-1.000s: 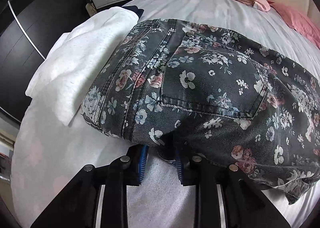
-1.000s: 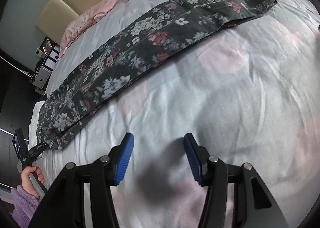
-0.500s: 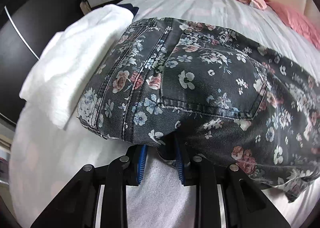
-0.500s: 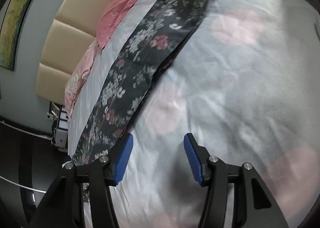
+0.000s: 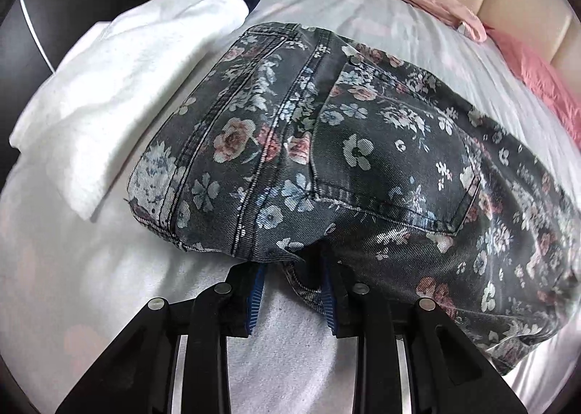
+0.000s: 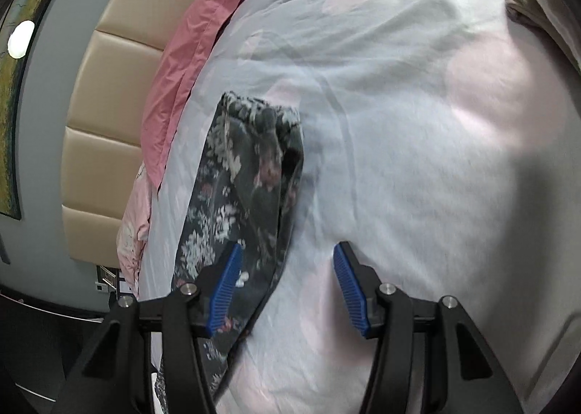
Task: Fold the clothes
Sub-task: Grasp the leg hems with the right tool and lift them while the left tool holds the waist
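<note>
Easing apart, L gripper [image 5: 292, 292] w/ floral jeans [image 5: 363, 160] edge loose betw. pads on bed [image 5: 90, 287]; R gripper [image 6: 287, 285] agape, empty, jeans' leg end just beyond its left pad.

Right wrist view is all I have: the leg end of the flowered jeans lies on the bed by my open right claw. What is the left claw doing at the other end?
Observer: The left claw is at the crotch of the jeans. A fold of denim sits between its pads, but there is a gap at one pad. The jaws have just been opening.
Operator: Anything lying beside that end?
Observer: Yes, a folded white cloth lies on the bed right alongside the waistband.
Operator: Which side of the jeans faces up there?
Observer: The back side: a back pocket faces up.
</note>
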